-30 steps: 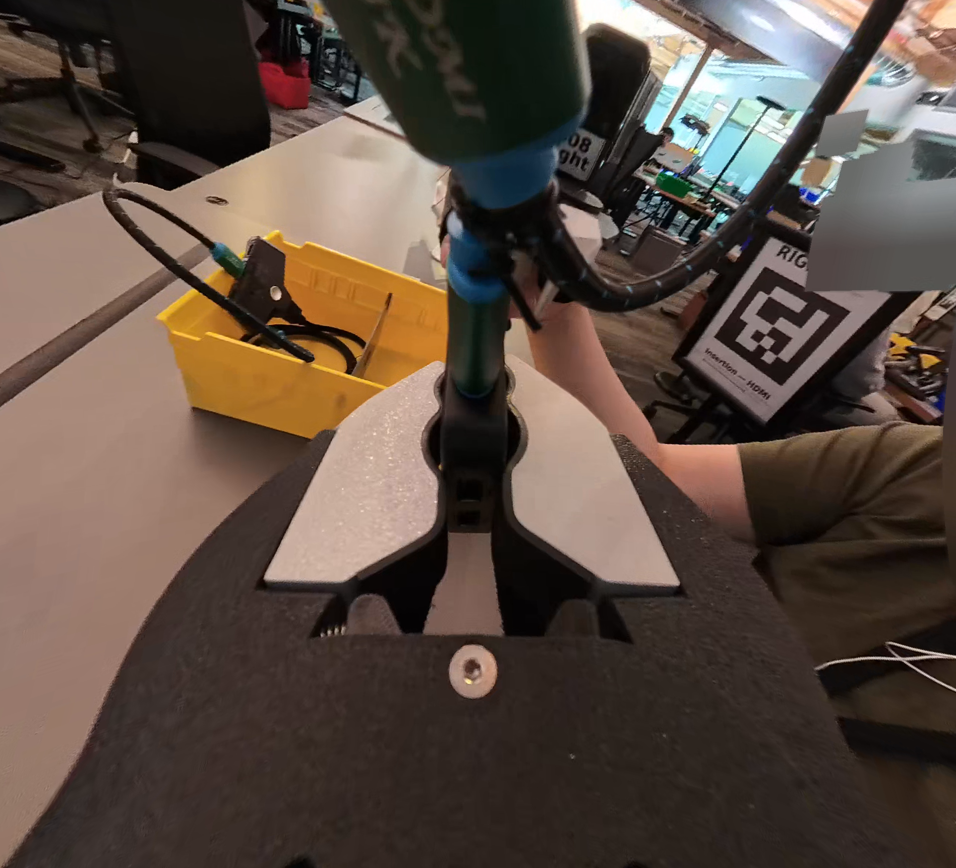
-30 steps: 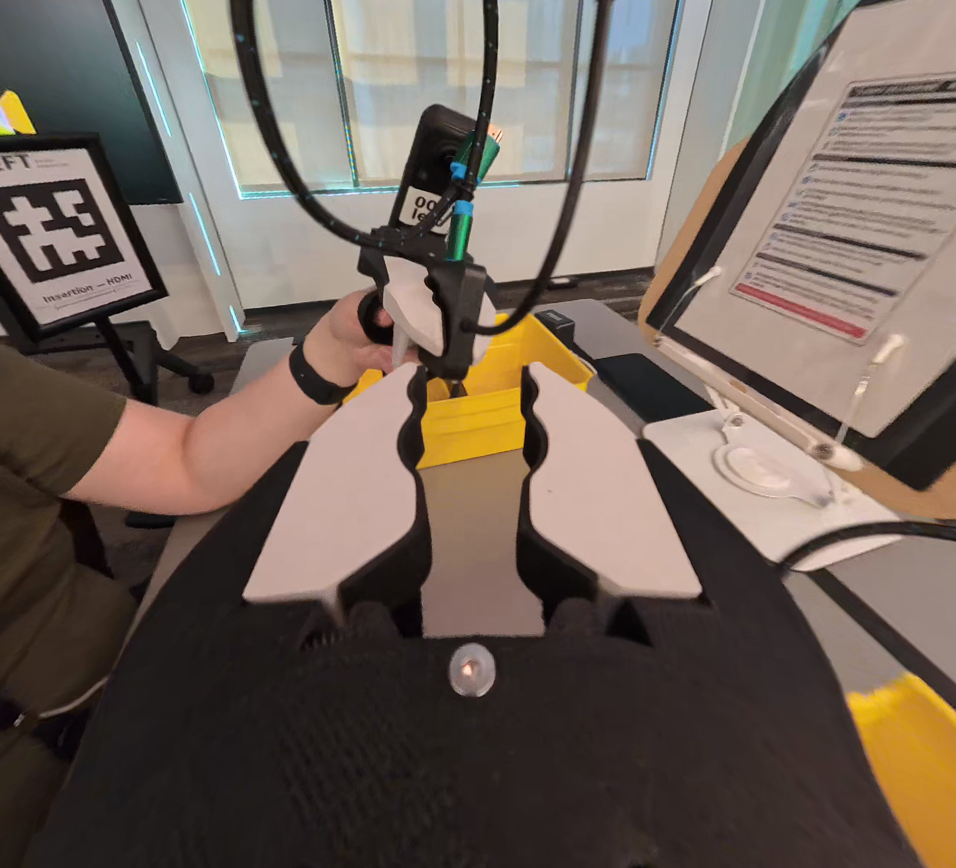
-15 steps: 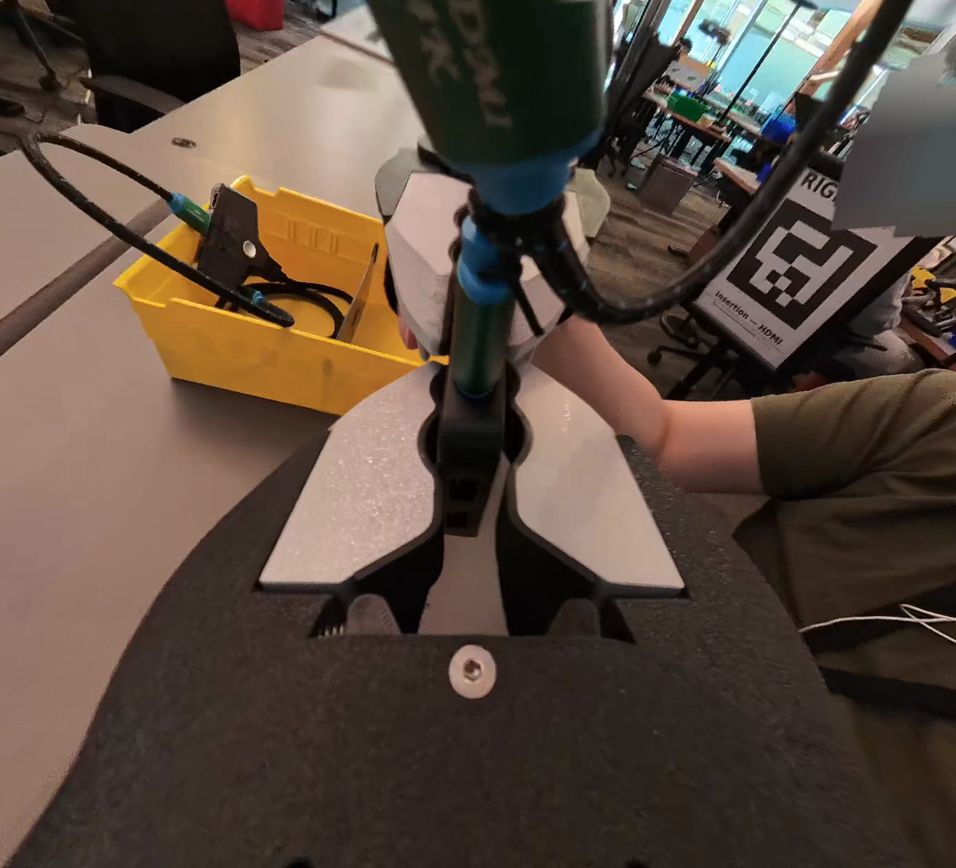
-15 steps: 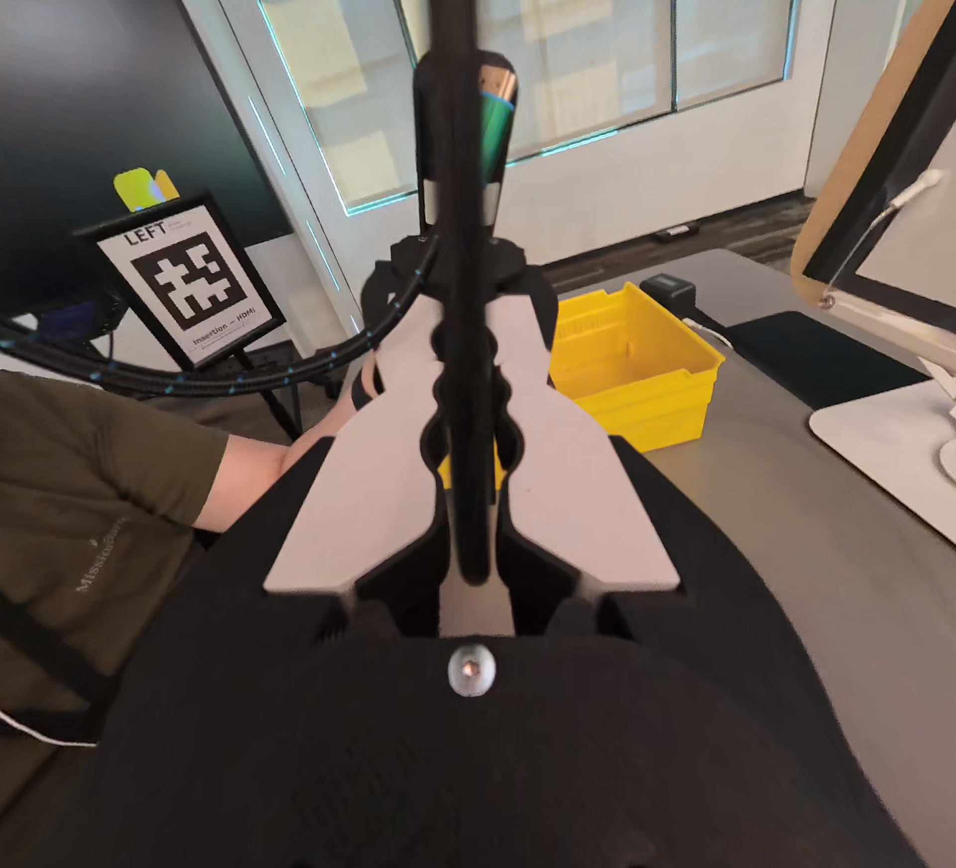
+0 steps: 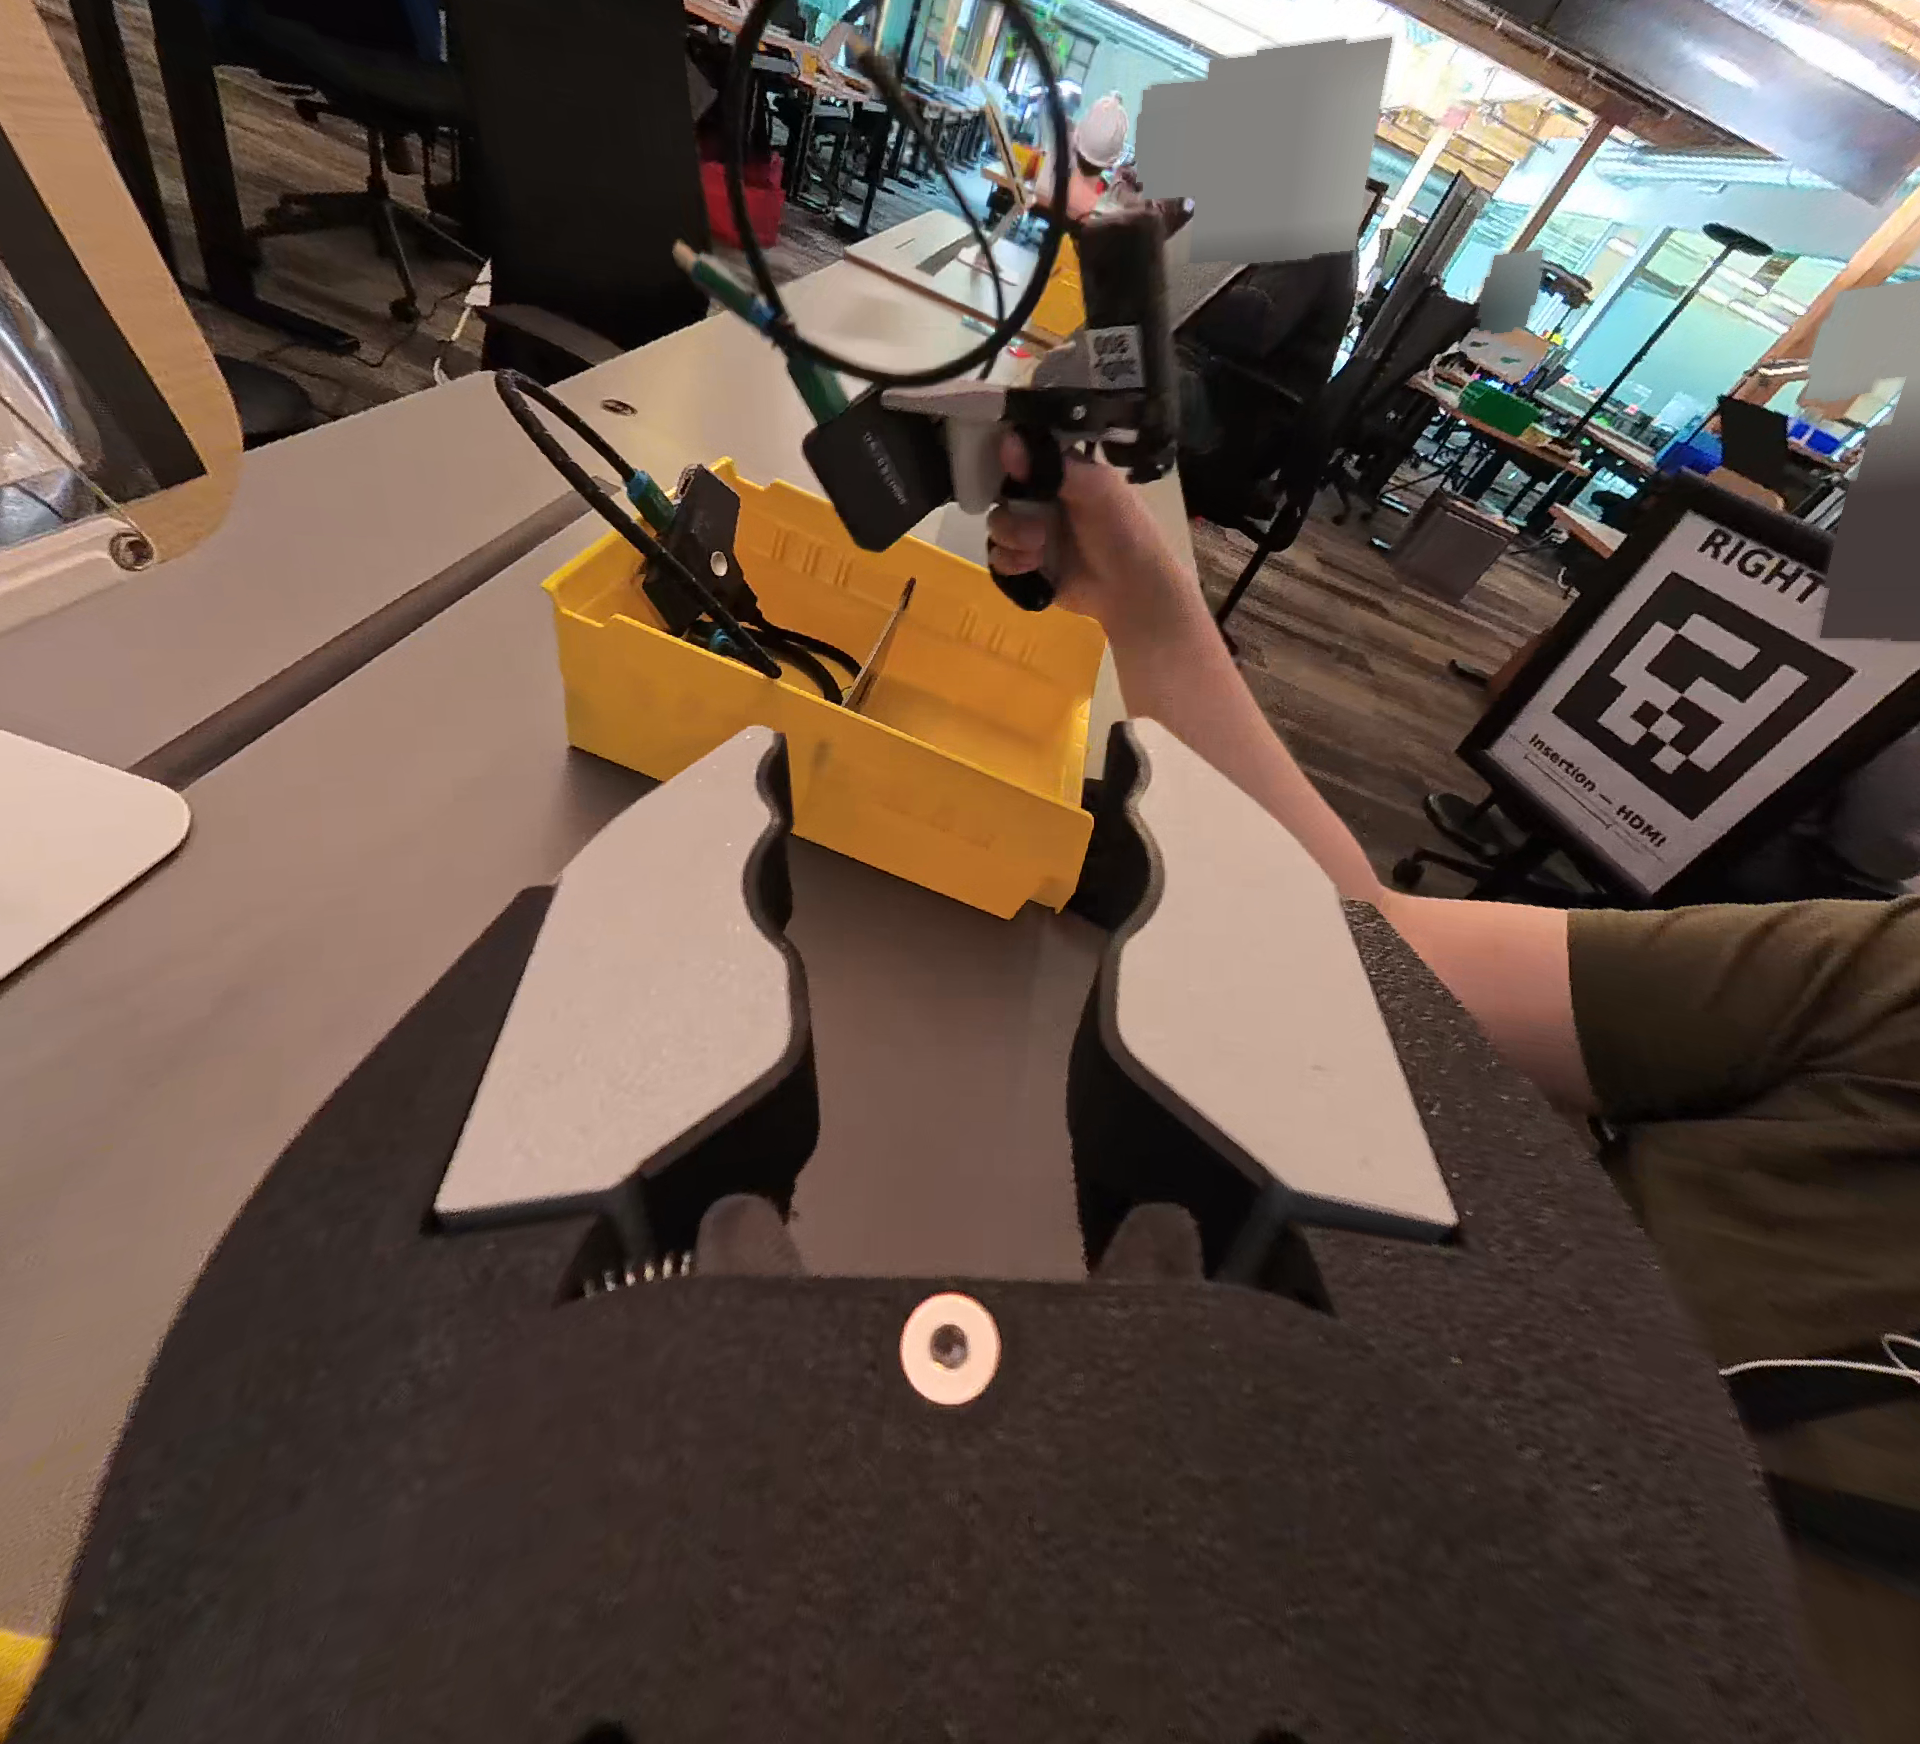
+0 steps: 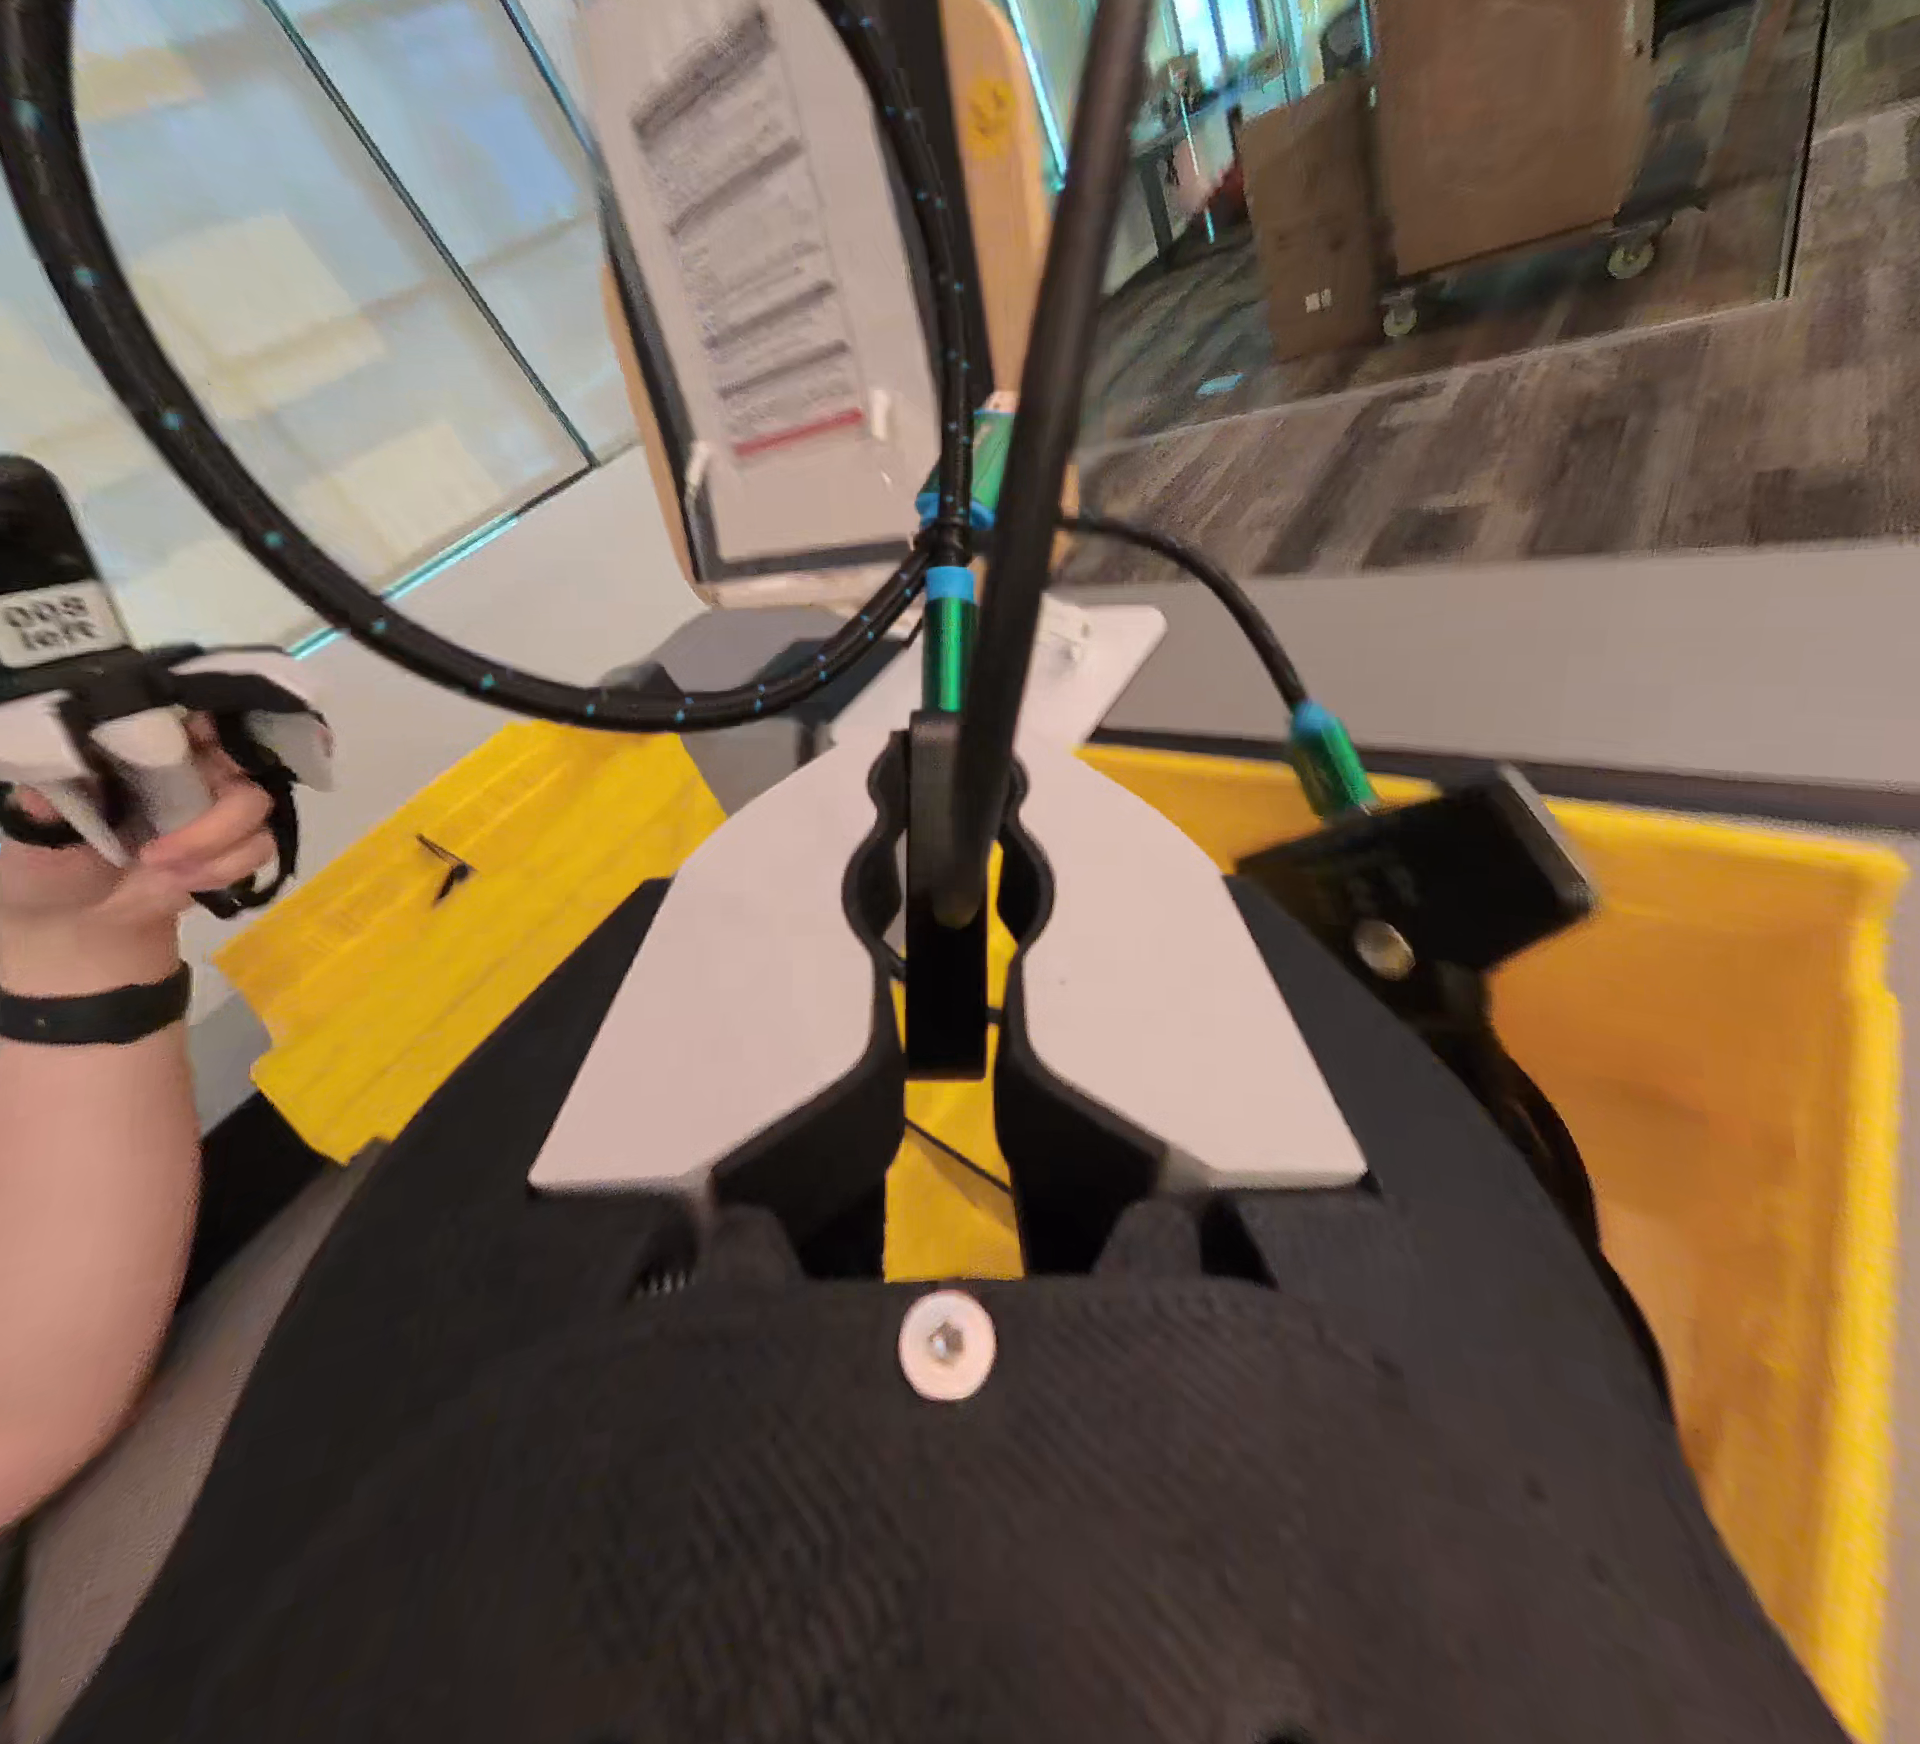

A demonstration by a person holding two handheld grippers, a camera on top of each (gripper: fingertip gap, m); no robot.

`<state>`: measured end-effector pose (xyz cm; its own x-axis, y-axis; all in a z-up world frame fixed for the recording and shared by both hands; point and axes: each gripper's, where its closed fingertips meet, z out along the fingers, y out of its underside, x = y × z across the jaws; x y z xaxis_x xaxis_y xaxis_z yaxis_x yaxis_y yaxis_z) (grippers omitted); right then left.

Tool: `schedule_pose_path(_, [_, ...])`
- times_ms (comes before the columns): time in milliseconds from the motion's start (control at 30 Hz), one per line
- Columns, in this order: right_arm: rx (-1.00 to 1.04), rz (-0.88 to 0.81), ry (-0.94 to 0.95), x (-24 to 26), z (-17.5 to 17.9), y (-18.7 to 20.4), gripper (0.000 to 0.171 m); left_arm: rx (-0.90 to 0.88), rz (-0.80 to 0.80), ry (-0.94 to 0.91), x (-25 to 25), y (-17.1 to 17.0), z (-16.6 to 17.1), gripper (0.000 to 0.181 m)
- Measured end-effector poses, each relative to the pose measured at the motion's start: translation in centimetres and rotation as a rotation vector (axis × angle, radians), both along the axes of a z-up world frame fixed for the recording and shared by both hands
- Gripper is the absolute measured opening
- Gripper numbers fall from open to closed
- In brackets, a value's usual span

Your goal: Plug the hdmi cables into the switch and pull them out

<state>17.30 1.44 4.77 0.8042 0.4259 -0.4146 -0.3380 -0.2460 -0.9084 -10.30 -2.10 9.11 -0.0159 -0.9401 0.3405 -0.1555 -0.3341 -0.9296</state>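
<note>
My right gripper (image 6: 951, 764) is shut on a thin black HDMI switch (image 6: 940, 967), held edge-on above the yellow bin (image 6: 1714, 1123). A green HDMI plug (image 6: 948, 655) stands in the switch's top, and its braided black cable (image 6: 312, 572) loops upward. In the left wrist view the right gripper (image 5: 940, 427) holds this switch (image 5: 878, 479) in the air over the bin (image 5: 935, 790), with the cable loop (image 5: 748, 167) above it. My left gripper (image 5: 945, 749) is open and empty, in front of the bin. A second switch (image 5: 701, 551) with a cable plugged in lies in the bin.
The second switch (image 6: 1423, 873) sits to the right of my right gripper. The left gripper (image 6: 156, 759) shows at the far left. A white stand base (image 5: 62, 853) is on the table's left. A marker sign (image 5: 1683, 707) stands at the right. The person's arm (image 5: 1226, 707) reaches over the table edge.
My left gripper let go of the switch, opened and drew back. My right gripper closed on the switch and carried it, with its cable, over the yellow bin.
</note>
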Motion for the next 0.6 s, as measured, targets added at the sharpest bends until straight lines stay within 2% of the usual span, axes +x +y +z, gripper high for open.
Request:
schedule_pose_path(67, [-0.102, 0.052, -0.018, 0.9, -2.8, 0.0, 0.015, 0.007, -0.012, 0.031, 0.4, -0.3, -0.5, 0.056])
schedule_pose_path(200, [-0.319, 0.214, -0.200, 0.6, -7.6, 0.0, 0.017, 0.045, -0.034, 0.092, 1.1, -0.8, -1.5, 0.056])
schedule_pose_path(267, [-0.332, 0.222, -0.161, 0.8, -7.5, 1.0, 0.015, 0.054, -0.045, 0.115, 1.5, -0.9, -1.9, 0.056])
schedule_pose_path(400, [-0.399, 0.051, -0.206, 3.7, -9.1, 2.9, 0.023, 0.059, -0.039, 0.163, 2.0, -0.6, -2.8, 0.056])
schedule_pose_path(500, [-0.391, 0.071, -0.183, 3.7, -8.4, 2.2, 0.028, 0.060, -0.030, 0.189, 2.1, -0.3, -3.3, 0.055])
schedule_pose_path(600, [-0.395, -0.034, -0.300, 5.7, -7.0, 0.3, 0.032, 0.068, 0.013, 0.229, 1.4, 0.3, -3.6, 0.053])
